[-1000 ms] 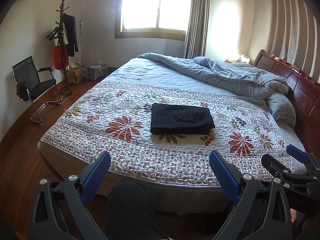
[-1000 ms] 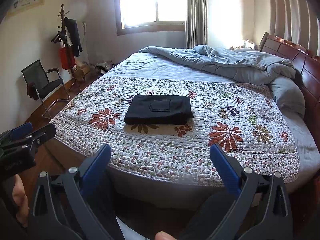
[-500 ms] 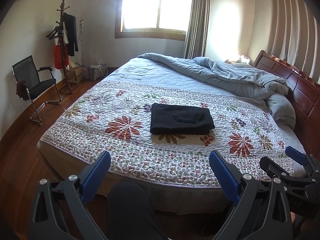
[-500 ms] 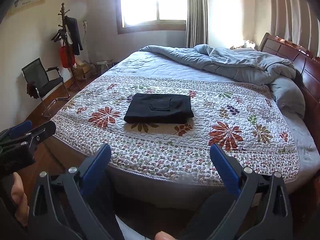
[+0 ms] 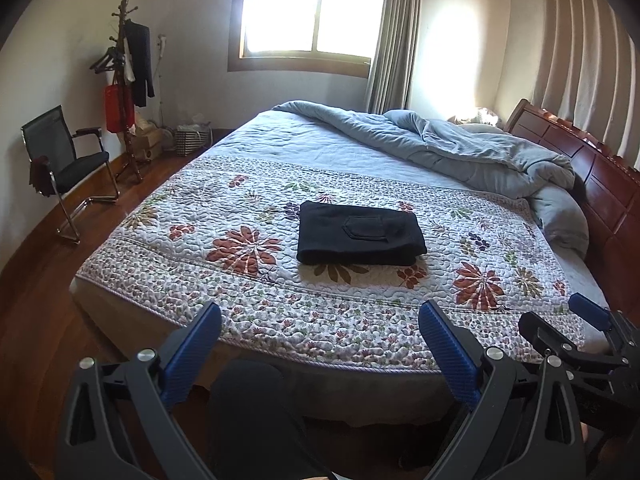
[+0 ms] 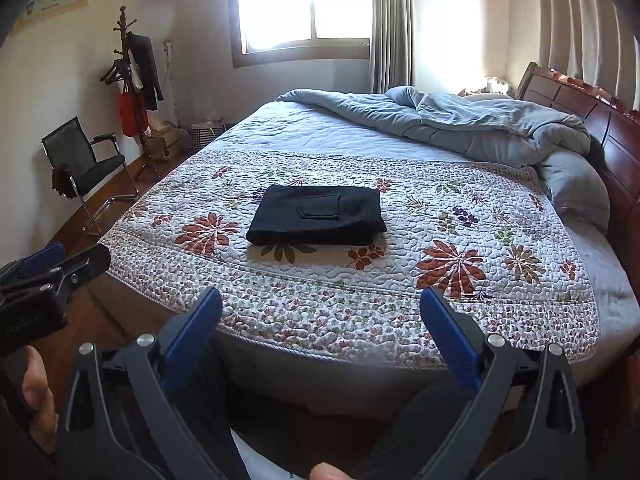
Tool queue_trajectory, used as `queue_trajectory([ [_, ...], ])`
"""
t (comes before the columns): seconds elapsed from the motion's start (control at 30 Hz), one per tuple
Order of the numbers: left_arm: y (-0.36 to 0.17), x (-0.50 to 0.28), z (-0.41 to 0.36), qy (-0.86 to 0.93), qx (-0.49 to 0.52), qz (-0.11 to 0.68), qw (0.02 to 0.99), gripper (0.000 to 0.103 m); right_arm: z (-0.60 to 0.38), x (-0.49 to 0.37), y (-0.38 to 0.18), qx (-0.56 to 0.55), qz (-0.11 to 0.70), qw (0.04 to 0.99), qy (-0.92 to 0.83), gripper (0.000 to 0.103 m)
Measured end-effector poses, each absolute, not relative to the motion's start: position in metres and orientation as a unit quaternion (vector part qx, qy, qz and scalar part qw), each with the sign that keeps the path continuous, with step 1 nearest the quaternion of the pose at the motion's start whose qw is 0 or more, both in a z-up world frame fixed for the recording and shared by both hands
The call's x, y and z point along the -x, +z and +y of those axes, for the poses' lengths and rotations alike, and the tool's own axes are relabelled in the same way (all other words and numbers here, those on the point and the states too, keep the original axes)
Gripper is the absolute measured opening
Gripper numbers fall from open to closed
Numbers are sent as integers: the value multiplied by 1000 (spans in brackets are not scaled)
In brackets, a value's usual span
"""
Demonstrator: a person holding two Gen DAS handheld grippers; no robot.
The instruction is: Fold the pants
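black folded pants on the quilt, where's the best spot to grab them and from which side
Probably the thick folded edge nearest the foot of the bed, approached low from that side. The black folded pants lie flat on the floral quilt, and that edge faces both open hand-held grippers, left and right.

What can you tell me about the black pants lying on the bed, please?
The black pants are folded into a neat, flat rectangular bundle of several layers, in a dark, matte, fairly thick-looking fabric. A patch pocket with a flap faces up on the top layer. They lie level on the floral quilted bedspread, near its middle, well short of the rumpled grey-blue duvet behind. Only the bedspread touches them; both grippers are back from the bed's near edge, open and empty.
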State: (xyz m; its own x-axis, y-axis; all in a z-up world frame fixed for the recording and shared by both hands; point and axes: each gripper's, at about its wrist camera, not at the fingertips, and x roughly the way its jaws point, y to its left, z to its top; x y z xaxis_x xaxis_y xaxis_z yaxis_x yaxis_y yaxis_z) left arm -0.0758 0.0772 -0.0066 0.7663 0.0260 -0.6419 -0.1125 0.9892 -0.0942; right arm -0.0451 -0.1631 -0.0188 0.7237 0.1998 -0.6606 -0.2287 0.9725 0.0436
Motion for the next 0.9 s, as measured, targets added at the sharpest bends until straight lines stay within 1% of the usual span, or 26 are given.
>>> queue_trajectory([
  [0.9, -8, 75, 76, 39, 61, 343, 937, 99, -163, 44, -22, 19, 356, 927, 116, 99],
])
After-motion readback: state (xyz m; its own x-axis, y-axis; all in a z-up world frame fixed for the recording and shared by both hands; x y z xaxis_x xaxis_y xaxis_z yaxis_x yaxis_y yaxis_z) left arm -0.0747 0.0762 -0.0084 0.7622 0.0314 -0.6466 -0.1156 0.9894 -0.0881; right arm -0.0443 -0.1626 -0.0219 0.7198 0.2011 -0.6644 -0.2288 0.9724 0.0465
